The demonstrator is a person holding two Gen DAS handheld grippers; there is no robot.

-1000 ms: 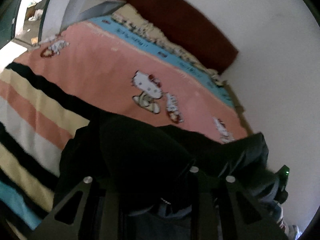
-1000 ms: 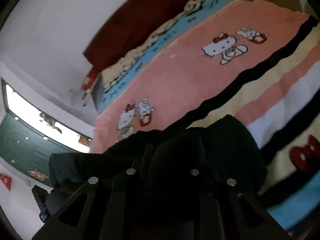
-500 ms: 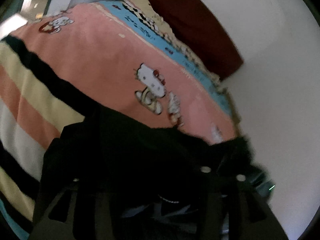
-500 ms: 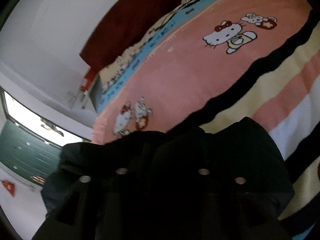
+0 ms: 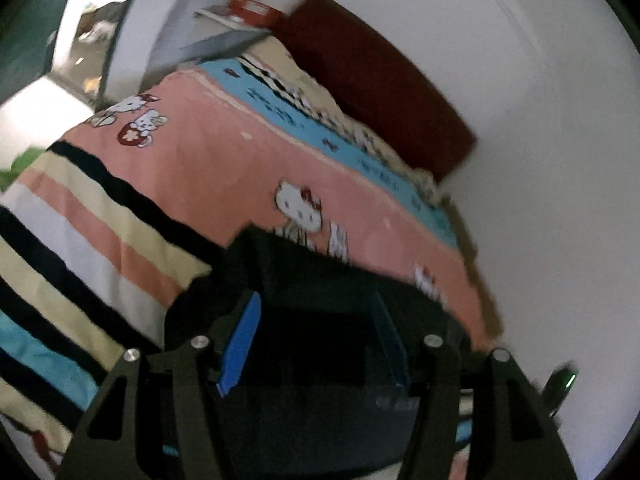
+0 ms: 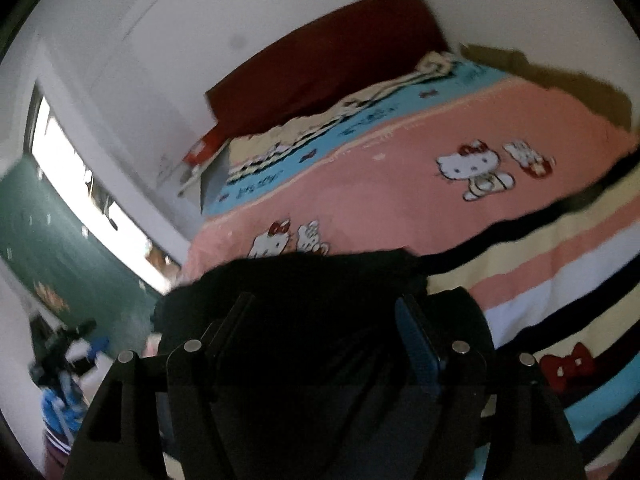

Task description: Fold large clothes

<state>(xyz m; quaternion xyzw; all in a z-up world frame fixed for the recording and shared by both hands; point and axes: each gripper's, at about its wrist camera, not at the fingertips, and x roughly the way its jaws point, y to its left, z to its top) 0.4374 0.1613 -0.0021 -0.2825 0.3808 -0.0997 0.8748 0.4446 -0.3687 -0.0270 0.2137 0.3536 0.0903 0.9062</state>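
I see a bed (image 5: 224,168) under a pink cartoon-cat blanket (image 6: 392,196) with striped bands, a dark red headboard (image 5: 380,92) at the wall. The black garment (image 5: 320,292) lies bunched on the blanket's near part, below both tools. My left gripper (image 5: 316,344) is opening, blue pads (image 5: 240,344) clear of the cloth. My right gripper (image 6: 324,340) is opening too, gripping nothing.
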